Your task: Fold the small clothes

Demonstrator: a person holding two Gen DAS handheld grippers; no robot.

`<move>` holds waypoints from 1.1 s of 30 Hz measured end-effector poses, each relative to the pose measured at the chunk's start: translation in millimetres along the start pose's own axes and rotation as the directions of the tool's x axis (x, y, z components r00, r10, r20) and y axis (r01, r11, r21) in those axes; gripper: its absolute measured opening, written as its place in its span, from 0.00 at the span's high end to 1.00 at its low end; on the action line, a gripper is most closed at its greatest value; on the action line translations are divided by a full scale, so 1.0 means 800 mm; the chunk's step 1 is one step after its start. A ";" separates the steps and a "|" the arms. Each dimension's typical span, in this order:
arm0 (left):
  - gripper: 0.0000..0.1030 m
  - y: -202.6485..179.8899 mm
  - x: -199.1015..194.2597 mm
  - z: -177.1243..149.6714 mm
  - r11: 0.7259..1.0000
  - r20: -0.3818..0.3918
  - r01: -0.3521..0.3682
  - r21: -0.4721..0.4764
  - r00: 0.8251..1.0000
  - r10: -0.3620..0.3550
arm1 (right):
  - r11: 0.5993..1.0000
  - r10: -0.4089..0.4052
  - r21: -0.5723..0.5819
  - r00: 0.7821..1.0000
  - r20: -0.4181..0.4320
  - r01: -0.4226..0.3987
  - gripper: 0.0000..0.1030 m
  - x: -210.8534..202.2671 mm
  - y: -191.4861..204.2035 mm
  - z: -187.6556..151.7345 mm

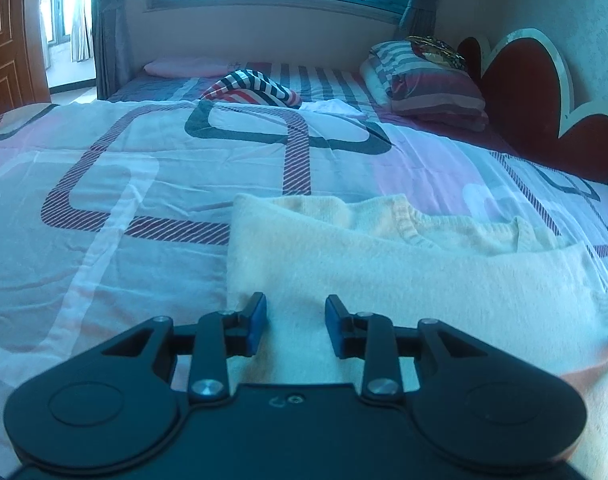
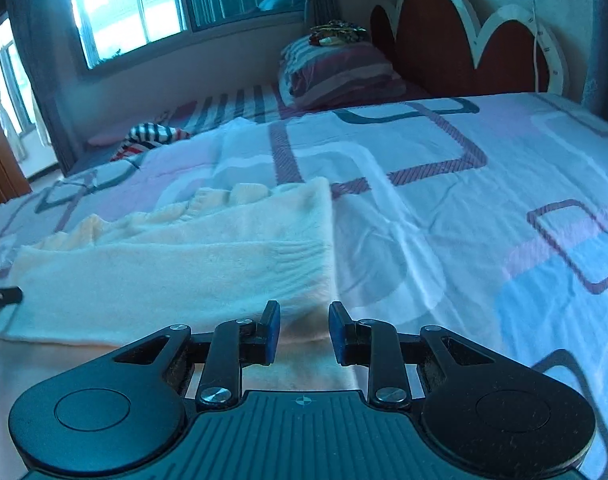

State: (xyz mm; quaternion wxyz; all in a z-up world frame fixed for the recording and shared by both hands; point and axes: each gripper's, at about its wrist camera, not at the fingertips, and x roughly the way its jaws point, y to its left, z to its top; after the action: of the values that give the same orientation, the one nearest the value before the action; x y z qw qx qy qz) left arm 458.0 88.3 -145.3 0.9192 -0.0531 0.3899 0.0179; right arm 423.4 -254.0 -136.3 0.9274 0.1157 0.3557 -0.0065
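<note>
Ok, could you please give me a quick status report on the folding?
Left gripper open, empty, over sweater's left edge. Right gripper open, empty, at its right edge. Cream sweater flat on bedspread, part folded. Nothing in the way.

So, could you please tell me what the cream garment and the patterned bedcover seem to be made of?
Cream garment: apparently a soft knit, perhaps wool or acrylic, with a fuzzy nap and ribbed cuff. Patterned bedcover: seemingly thin, smooth woven cotton, finely creased.

A cream knit sweater (image 1: pixel 383 264) lies partly folded, flat on the bedspread (image 1: pixel 144 152).
</note>
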 end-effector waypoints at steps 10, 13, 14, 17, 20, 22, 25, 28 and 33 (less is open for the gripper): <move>0.69 -0.001 0.001 0.000 1.000 0.002 -0.006 0.006 1.000 0.006 | 0.997 -0.028 -0.066 0.994 0.107 0.035 0.75 -0.009 0.030 0.023; 0.69 -0.001 0.001 -0.002 1.000 0.005 -0.004 0.010 1.000 0.004 | 0.991 -0.110 -0.062 0.991 0.079 0.115 0.75 -0.010 0.015 0.020; 0.69 -0.001 0.001 -0.002 1.000 0.005 -0.004 0.010 1.000 0.004 | 0.991 -0.117 -0.052 0.991 0.067 0.120 0.75 -0.011 0.008 0.018; 0.68 -0.002 0.001 -0.002 1.000 0.006 -0.006 0.015 1.000 0.006 | 0.994 -0.106 -0.029 0.994 0.041 0.107 0.75 -0.008 0.001 0.013; 0.65 -0.004 0.000 -0.004 1.000 0.005 -0.004 0.020 1.000 0.004 | 0.994 -0.079 -0.076 0.995 0.066 0.084 0.75 -0.013 0.016 0.009; 0.64 -0.006 -0.001 -0.005 0.999 0.007 -0.008 0.036 1.000 0.008 | 0.992 -0.027 -0.124 0.998 0.049 0.033 0.75 -0.012 0.035 0.002; 0.64 -0.006 -0.002 -0.007 0.999 0.008 -0.007 0.036 1.000 0.007 | 0.997 0.004 -0.079 1.000 0.011 -0.003 0.75 -0.002 0.040 -0.004; 0.63 -0.005 -0.002 -0.007 0.999 0.010 -0.005 0.035 1.000 0.005 | 0.999 0.009 -0.032 0.999 -0.031 -0.010 0.75 0.002 0.029 -0.004; 0.61 -0.006 -0.002 -0.007 0.999 0.011 -0.011 0.040 1.000 0.011 | 0.996 0.062 0.069 0.995 -0.085 -0.056 0.75 0.013 0.011 -0.004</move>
State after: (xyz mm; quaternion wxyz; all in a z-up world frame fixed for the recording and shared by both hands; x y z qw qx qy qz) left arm 453.2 83.0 -147.9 0.9220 -0.0325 0.3856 0.0154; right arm 429.9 -244.1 -143.5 0.9066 0.1570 0.3916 0.0140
